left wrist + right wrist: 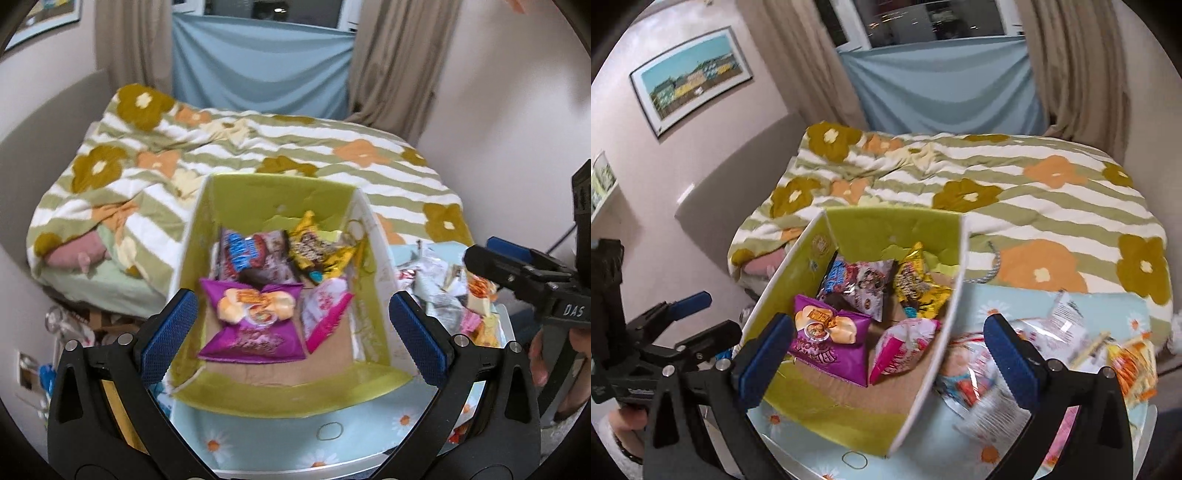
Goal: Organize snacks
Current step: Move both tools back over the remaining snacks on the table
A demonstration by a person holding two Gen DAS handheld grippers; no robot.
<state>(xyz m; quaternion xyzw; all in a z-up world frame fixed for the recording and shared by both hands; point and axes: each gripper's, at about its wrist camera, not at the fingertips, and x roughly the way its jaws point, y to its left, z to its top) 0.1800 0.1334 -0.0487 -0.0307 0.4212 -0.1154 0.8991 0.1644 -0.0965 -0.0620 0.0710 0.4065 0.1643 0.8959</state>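
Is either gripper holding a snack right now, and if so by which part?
Nothing is held. Left gripper and right gripper both stand open and empty above the green-lined cardboard box of snack packets.

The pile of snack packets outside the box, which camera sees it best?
The right wrist view: the loose pile of crinkly snack packets on the daisy-print table spreads wide beside the green cardboard box. The left wrist view shows only part, behind a tool finger.

Floral-quilted bed (pixel 960 192), beige curtains (pixel 798 62), pink walls (pixel 701 147)

Soft indoor light, blurred fisheye edges
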